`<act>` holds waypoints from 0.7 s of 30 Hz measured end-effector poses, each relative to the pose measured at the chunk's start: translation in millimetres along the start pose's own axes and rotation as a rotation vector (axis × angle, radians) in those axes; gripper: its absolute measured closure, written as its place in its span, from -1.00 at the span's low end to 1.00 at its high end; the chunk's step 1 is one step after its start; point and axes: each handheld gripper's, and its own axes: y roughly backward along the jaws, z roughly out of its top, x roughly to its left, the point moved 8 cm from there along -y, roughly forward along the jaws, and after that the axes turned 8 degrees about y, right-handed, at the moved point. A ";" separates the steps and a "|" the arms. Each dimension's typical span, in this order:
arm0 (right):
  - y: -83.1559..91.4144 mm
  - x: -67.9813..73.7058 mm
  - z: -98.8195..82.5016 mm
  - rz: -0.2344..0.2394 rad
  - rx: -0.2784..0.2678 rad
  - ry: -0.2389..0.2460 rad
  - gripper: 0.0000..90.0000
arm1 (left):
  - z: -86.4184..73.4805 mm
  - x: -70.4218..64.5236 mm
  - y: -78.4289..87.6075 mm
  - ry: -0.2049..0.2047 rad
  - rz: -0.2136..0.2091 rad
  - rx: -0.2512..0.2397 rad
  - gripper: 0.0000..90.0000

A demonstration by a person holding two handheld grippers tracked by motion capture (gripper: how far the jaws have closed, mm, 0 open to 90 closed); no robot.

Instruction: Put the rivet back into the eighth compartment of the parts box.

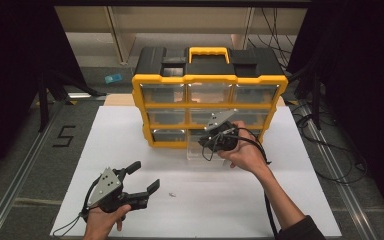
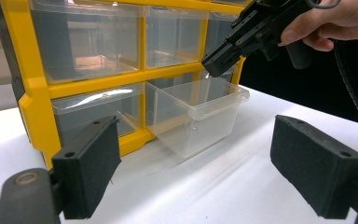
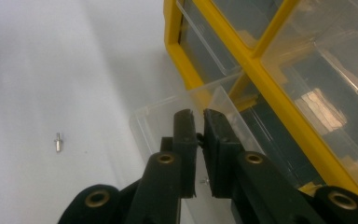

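A yellow organiser (image 1: 139, 107) with a black top and clear drawers stands at the back of the white board. Its bottom middle drawer (image 1: 196, 156) is pulled out onto the board, and in the left gripper view this drawer (image 2: 193, 128) looks empty. My right gripper (image 1: 203, 143) hovers over the drawer's open top with its jaws shut; I cannot tell whether anything tiny is pinched between them. My left gripper (image 1: 147, 175) rests low at the front left, open and with nothing between its pads. A small metal pin (image 1: 171, 194) lies on the board to its right.
The white board (image 1: 290, 200) covers the table, with bare room in front of the organiser. Cables (image 1: 330, 150) trail off the board's right side. Metal rails (image 1: 20, 170) run along both edges, and a small blue object (image 1: 113, 78) lies on the floor behind.
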 end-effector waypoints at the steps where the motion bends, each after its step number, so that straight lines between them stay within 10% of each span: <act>1: -0.4 -0.6 -0.3 -0.003 -0.001 0.000 0.87 | 0.0 0.1 0.0 -0.001 0.000 0.000 -0.65; 17: -9.7 -2.1 -8.0 0.005 0.022 -0.006 0.84 | 0.2 0.0 0.1 0.000 0.000 -0.001 -0.65; 21: -9.2 -4.2 -7.3 -0.020 0.016 -0.034 0.51 | 0.2 0.2 0.2 -0.001 0.001 -0.001 -0.65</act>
